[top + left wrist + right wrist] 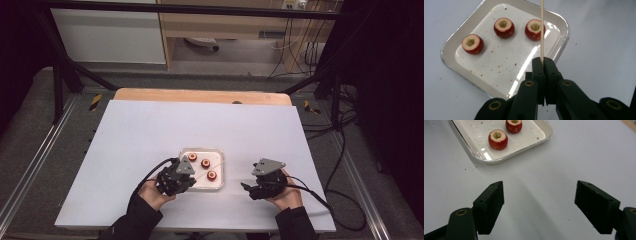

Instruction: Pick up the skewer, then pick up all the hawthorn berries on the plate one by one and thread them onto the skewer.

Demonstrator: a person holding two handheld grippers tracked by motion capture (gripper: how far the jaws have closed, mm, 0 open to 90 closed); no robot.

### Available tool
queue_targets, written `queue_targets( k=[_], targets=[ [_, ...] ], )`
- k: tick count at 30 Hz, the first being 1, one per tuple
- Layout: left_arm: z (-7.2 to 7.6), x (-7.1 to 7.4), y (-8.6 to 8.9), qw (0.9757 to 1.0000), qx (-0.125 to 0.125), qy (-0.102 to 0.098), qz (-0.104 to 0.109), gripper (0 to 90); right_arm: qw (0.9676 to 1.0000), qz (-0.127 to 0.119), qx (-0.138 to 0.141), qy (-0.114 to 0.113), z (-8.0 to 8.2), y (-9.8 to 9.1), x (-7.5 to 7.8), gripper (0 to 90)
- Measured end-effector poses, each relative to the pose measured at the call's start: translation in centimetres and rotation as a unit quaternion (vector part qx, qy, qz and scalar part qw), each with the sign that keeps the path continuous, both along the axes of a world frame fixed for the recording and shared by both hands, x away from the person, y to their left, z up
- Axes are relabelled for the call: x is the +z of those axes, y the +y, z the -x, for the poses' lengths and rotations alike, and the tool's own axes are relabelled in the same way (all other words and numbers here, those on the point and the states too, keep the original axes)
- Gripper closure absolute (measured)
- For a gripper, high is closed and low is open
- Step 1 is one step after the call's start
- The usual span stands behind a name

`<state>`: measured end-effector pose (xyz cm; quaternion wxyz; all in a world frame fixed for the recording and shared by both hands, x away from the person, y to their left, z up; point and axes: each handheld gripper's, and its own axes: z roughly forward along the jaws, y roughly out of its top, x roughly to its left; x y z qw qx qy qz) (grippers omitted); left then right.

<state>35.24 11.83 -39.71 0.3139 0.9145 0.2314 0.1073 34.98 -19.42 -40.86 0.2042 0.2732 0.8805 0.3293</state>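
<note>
the left gripper [543, 65] was clamped tight on a thin wooden stick [542, 30], its jaws pressed together around the lower end, so the stick rose straight out from between the tips and ran on over the right part of the tray [451, 42]. in the left gripper view the stick crossed just in front of the rightmost of three cored red fruits [535, 29]; whether it touched that fruit could not be told. the other two fruits [504, 27] sat further left on the tray, apart from each other. in the high view the left gripper [184, 176] hung at the tray's near left edge, while the right gripper [246, 187] was off to the right of the tray, over bare white table [125, 145]. the right gripper [539, 200] had its jaws spread wide with nothing between them, and the tray's corner lay far and left of them
</note>
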Motion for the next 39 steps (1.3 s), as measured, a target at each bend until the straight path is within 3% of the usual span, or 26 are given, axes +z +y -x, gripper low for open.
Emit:
queue_targets(
  k=[3,4,11,26,39],
  targets=[
    [0.4,-0.2,1.1,0.9998,0.011,-0.006,0.018,88.6,0.9996,-0.006,-0.022,0.016,-0.1,0.0,0.0,16.5],
    [0.5,-0.3,1.4,0.9995,0.015,-0.010,0.025,88.5,0.9988,-0.016,-0.034,0.031,-0.2,0.1,0.1,14.9],
    [1.0,-1.1,4.1,0.9971,0.046,-0.012,0.060,88.5,0.9955,-0.059,-0.041,0.062,-0.7,0.1,0.5,12.4],
    [1.5,-2.1,6.4,0.9925,0.070,-0.026,0.097,88.3,0.9934,-0.049,-0.025,0.101,-2.5,4.4,1.8,6.9],
    [1.8,-2.7,7.1,0.9920,0.074,-0.020,0.100,88.2,0.9909,-0.036,-0.013,0.129,-4.1,8.1,1.4,6.8]
  ],
)
